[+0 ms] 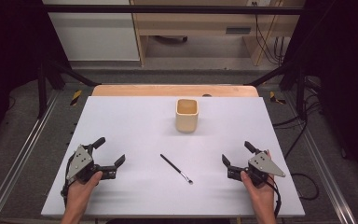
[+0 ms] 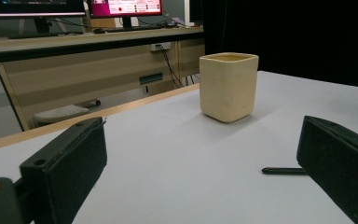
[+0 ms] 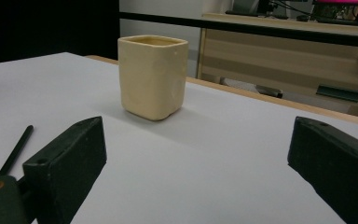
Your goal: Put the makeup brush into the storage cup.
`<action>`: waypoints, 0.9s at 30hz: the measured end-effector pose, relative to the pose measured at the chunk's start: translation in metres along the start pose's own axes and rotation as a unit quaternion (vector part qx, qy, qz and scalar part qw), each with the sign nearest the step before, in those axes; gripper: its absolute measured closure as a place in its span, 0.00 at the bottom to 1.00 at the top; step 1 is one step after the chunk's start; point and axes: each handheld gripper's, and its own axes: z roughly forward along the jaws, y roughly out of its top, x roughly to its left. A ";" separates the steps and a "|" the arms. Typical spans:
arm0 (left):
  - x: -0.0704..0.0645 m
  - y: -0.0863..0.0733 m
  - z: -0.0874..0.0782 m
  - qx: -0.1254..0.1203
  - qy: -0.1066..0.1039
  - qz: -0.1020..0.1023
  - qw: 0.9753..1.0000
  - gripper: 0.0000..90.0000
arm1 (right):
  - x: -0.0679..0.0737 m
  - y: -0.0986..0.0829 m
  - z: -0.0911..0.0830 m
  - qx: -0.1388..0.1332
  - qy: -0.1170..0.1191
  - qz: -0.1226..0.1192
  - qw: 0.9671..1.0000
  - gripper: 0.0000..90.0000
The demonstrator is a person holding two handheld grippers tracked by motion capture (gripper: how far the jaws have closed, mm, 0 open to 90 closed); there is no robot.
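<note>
High view, left to right: left tongs (image 1: pixel 108 150) gape wide and empty near the table's (image 1: pixel 135 116) front-left; the brush (image 1: pixel 176 168) lies flat between them — nothing touching it. Right tongs (image 1: pixel 235 153) likewise spread, holding nothing; the cup (image 1: pixel 187 115) stands upright farther back.

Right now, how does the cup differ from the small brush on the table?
The cup is cream and stands upright near the far edge; the brush is thin and black and lies flat nearer the person. The cup is wide and hollow; the brush is a slim stick. Both rest on the white table, untouched.
</note>
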 end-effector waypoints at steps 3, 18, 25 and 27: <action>-0.002 0.000 0.000 0.002 0.001 0.007 1.000 0.02 | 0.000 -0.001 0.000 0.004 -0.002 -0.002 1.000 0.05; -0.004 -0.001 0.004 0.013 -0.004 0.019 1.000 0.02 | 0.021 0.023 0.003 0.098 0.006 -0.045 0.994 0.05; -0.004 -0.002 0.004 0.011 -0.006 0.014 1.000 0.02 | 0.039 0.043 0.005 0.182 0.036 -0.078 0.980 0.05; -0.004 -0.002 0.004 0.011 -0.007 0.013 1.000 0.02 | 0.045 0.049 0.007 0.203 0.043 -0.081 0.975 0.05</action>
